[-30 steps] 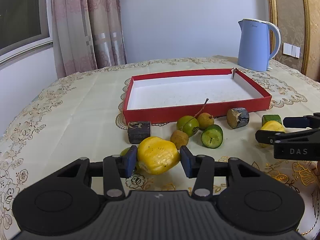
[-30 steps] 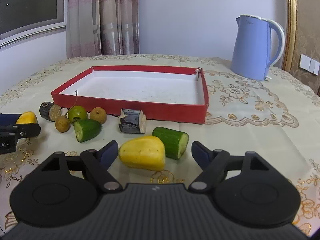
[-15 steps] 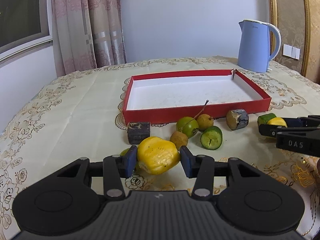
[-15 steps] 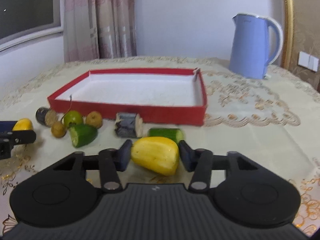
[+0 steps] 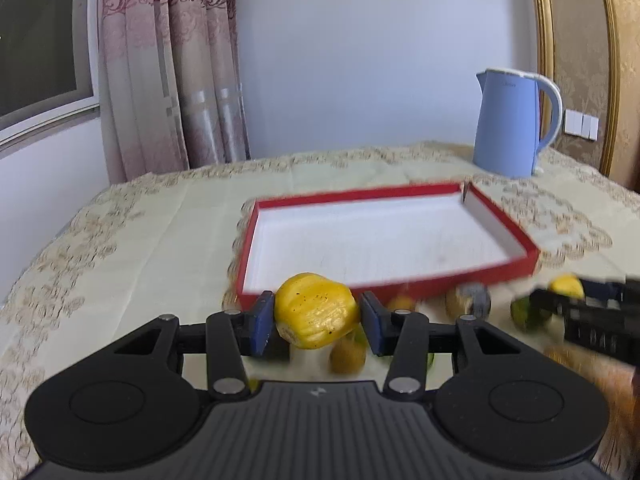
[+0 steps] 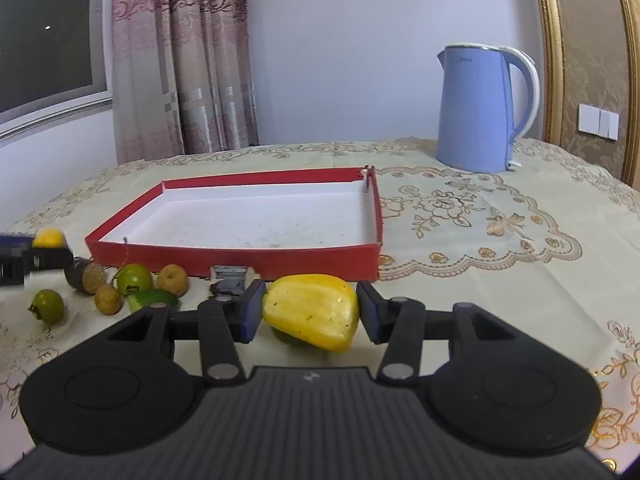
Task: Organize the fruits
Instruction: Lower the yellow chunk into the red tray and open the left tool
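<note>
Tray [image 5: 500,240] lies dead ahead of both: your left hand-held gripper [image 5: 317,317] clamps a yellow fruit [image 5: 316,310] nearest its front-left corner, your right hand-held gripper [image 6: 311,311] clamps another yellow piece [image 6: 312,310] short of its front wall.

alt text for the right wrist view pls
The right gripper is shut on a yellow fruit piece just in front of an empty red tray. Small green and brown fruits lie to the left, with a blue kettle behind.

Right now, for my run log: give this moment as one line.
left hand-held gripper: shut on ridged yellow fruit | right hand-held gripper: shut on smooth yellow fruit | shallow red cardboard tray: empty
</note>
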`<state>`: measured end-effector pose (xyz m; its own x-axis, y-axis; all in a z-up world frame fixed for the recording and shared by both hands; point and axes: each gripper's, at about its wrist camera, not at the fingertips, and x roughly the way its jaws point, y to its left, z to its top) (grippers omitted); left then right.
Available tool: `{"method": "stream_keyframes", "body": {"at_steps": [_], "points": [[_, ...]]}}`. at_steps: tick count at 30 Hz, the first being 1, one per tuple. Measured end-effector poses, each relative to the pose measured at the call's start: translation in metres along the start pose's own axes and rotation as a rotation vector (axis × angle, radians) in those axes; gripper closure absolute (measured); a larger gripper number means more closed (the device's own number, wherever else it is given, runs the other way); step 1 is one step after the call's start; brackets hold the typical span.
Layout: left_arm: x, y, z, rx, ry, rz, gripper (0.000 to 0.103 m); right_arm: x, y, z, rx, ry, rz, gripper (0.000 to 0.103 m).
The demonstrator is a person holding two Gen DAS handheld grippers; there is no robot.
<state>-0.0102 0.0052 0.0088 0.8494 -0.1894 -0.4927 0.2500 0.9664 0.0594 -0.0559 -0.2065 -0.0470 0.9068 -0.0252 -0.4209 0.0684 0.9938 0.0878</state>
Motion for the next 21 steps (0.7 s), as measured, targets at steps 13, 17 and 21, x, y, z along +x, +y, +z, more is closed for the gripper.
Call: {"method": "stream_keyframes", "body": {"at_steps": [13, 17, 21], "points": [[0.119, -0.008, 0.064, -0.041, 0.102, 0.024, 0.058, 0.003, -0.008, 0.000, 0.037, -0.037, -0.007, 0.056], [0.162, -0.005, 0.067, -0.067, 0.180, 0.050, 0.058, 0.003, -0.005, -0.001, 0.017, -0.048, -0.016, 0.056], [0.186, -0.004, 0.061, -0.068, 0.230, 0.066, 0.058, 0.003, -0.005, -0.001, 0.014, -0.054, -0.013, 0.056]]}}
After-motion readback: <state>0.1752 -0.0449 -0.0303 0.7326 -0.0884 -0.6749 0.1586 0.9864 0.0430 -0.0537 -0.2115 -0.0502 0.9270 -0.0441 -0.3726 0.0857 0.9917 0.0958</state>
